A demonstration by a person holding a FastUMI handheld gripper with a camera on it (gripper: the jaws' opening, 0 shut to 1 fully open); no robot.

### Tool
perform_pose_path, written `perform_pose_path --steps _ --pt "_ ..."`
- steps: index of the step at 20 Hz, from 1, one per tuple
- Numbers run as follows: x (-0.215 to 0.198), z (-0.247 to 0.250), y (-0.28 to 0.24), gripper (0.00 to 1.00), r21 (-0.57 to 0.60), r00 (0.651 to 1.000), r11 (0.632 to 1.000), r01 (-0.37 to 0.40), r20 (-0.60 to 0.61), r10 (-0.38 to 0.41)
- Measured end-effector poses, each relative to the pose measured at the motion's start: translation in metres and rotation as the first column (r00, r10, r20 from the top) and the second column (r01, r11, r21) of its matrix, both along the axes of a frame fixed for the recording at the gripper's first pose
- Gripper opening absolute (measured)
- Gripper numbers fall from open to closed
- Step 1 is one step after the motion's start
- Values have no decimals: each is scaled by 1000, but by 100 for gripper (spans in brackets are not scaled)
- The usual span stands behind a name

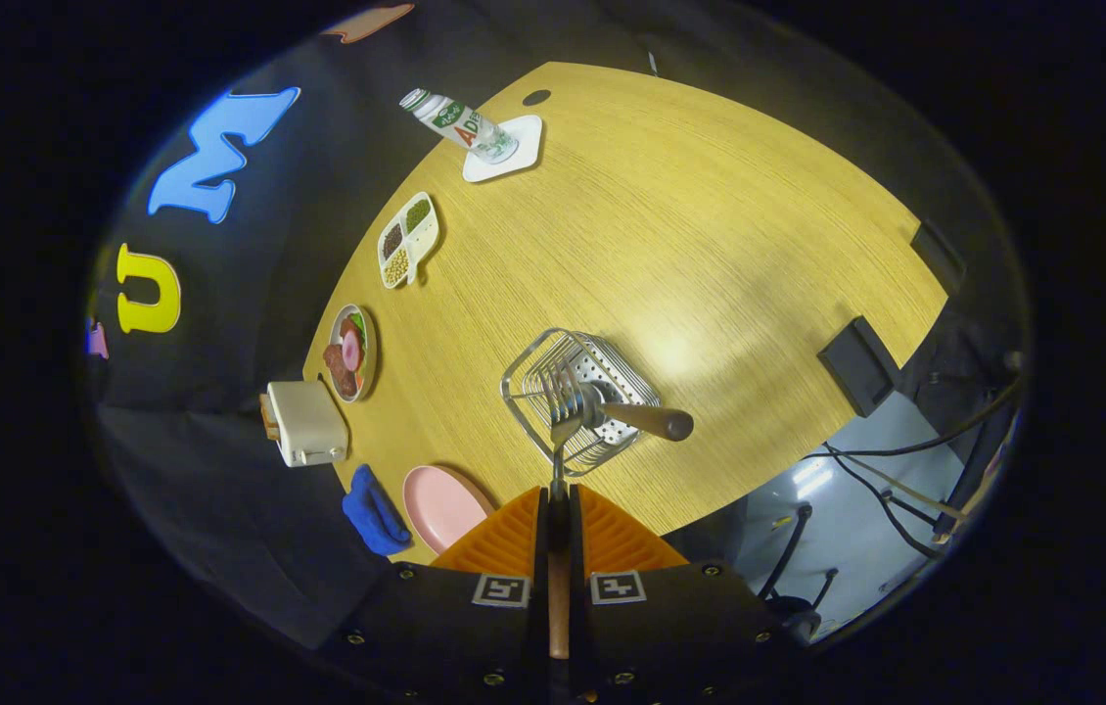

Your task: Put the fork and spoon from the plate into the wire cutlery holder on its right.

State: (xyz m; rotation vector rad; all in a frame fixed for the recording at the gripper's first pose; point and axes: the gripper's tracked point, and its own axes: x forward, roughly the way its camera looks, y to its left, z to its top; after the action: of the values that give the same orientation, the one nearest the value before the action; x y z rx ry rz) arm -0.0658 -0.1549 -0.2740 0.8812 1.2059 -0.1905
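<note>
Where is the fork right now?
The fork is clamped between the gripper fingers, its tines just over the wire cutlery holder, where the spoon already rests.

We see wire holder point(580, 399) ahead of fingers point(514, 539), spoon point(636, 418) in it; plate point(440, 506) left beside cloth point(373, 511).

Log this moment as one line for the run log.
gripper: shut on fork, tines over wire cutlery holder | spoon: already in holder, handle sticking out | pink plate: beside fingers | fork not yet released
</note>
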Motion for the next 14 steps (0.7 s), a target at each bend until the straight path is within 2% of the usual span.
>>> perform_pose_path --steps 14 --pt "3 -13 12 8 34 996 998 -49 -71 51"
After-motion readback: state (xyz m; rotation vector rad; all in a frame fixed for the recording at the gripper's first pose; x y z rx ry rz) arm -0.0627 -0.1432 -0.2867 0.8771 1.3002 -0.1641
